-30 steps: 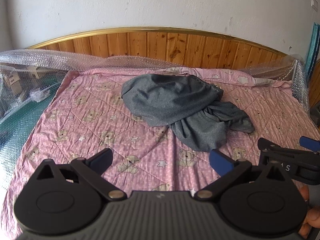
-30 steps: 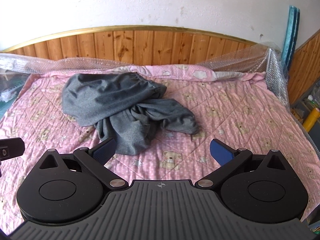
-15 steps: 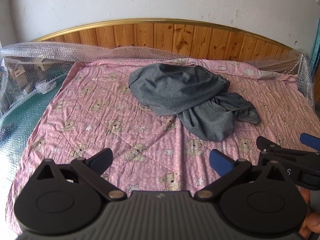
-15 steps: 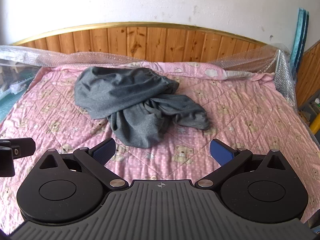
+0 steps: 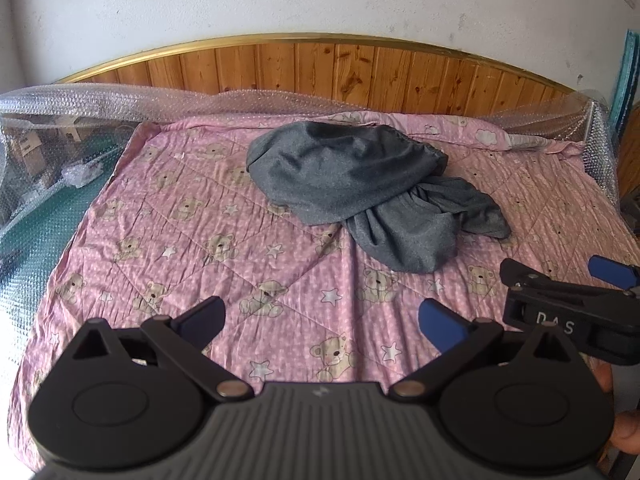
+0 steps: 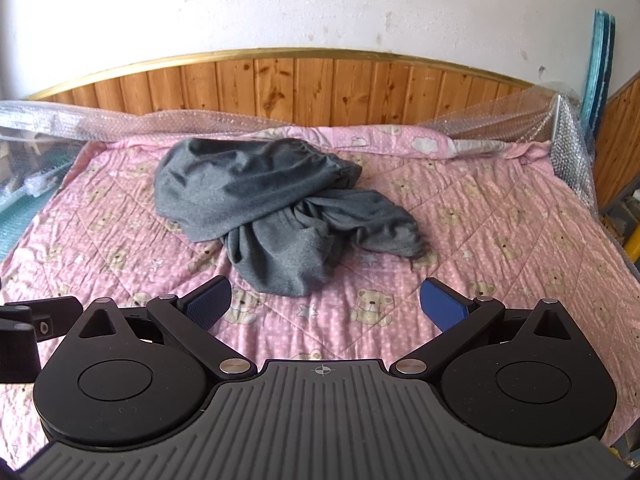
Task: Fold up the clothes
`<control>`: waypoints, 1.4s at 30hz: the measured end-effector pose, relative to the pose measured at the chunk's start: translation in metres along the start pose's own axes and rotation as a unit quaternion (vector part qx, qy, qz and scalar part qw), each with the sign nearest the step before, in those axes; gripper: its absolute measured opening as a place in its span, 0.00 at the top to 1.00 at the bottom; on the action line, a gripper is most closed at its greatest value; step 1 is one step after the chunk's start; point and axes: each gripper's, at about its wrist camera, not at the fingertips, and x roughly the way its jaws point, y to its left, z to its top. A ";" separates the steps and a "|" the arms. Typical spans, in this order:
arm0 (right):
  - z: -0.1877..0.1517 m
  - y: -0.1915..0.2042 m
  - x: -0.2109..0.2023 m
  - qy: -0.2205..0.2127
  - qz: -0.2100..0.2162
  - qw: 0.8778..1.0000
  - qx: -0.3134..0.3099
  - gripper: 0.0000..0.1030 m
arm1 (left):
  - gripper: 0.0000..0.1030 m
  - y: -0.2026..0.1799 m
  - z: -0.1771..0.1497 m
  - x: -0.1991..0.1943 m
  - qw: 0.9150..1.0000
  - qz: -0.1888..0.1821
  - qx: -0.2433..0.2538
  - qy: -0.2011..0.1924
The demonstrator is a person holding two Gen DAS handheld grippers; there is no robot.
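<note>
With both claws spread wide and empty, reach to crumpled grey jersey garment [image 6: 280, 212] mid pink bear-print quilt [image 6: 500, 248], pinching outer edges.

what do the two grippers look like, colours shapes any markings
Both are matte black. The left gripper has a ribbed body, two round discs with triangular cut-outs, silver pivot pins and angled arms ending in blue pads. The right gripper is the same, with a small crosshair mark on its body; from the left view its side shows the white letters "DAS". No cables or sleeves show.
</note>
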 end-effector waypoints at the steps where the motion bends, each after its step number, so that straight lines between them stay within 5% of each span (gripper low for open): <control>1: 0.000 0.000 0.000 0.002 0.002 1.000 0.001 0.02 | 0.00 0.000 0.000 0.000 1.000 -0.003 0.003 -0.001; 4: 0.002 0.000 0.002 0.008 0.003 1.000 0.000 0.03 | 0.00 -0.002 0.000 0.002 1.000 -0.007 0.019 0.012; 7: 0.003 0.003 0.005 0.021 0.009 1.000 -0.007 0.27 | 0.00 -0.002 0.000 0.003 0.999 -0.016 0.025 0.022; 9: 0.002 0.004 0.008 0.032 0.016 0.999 -0.007 0.65 | 0.20 0.002 -0.001 0.002 0.999 -0.025 0.018 0.022; 11: 0.001 0.004 0.011 0.038 0.028 0.999 -0.008 0.88 | 0.36 0.004 -0.002 0.002 0.999 -0.032 0.016 0.020; 15: -0.001 0.007 0.014 0.037 0.046 0.998 -0.014 1.00 | 0.99 0.004 -0.001 0.004 0.999 -0.037 0.025 0.012; 18: 0.002 0.007 0.018 0.039 0.052 0.998 -0.016 1.00 | 1.00 0.003 0.002 0.008 0.999 -0.039 0.023 0.007; 25: 0.005 -0.010 0.047 0.061 0.048 0.997 -0.005 0.96 | 0.94 -0.007 0.011 0.037 0.999 -0.028 0.011 0.033; 26: 0.005 -0.014 0.054 0.064 0.046 0.997 0.000 0.84 | 0.81 -0.007 0.013 0.043 0.999 -0.026 0.005 0.039; 27: 0.005 -0.018 0.062 0.067 0.046 0.997 0.003 0.57 | 0.58 -0.007 0.014 0.048 0.999 -0.024 -0.001 0.043; 29: 0.004 -0.026 0.078 0.069 0.046 0.996 0.012 0.19 | 0.22 -0.007 0.019 0.059 0.999 -0.015 -0.008 0.043; 30: 0.004 -0.031 0.085 0.066 0.046 0.997 0.018 0.13 | 0.09 -0.007 0.022 0.064 0.999 -0.005 -0.009 0.039; 33: 0.002 -0.044 0.115 0.088 0.060 0.994 0.038 0.13 | 0.00 -0.009 0.037 0.084 0.999 0.029 -0.005 0.025; 39: 0.015 -0.074 0.175 0.110 0.080 0.989 0.056 0.12 | 0.00 -0.031 0.086 0.166 0.994 0.092 0.060 0.023; 42: 0.027 -0.095 0.207 0.114 0.081 0.987 0.085 0.11 | 0.00 -0.055 0.105 0.215 0.990 0.091 0.108 0.024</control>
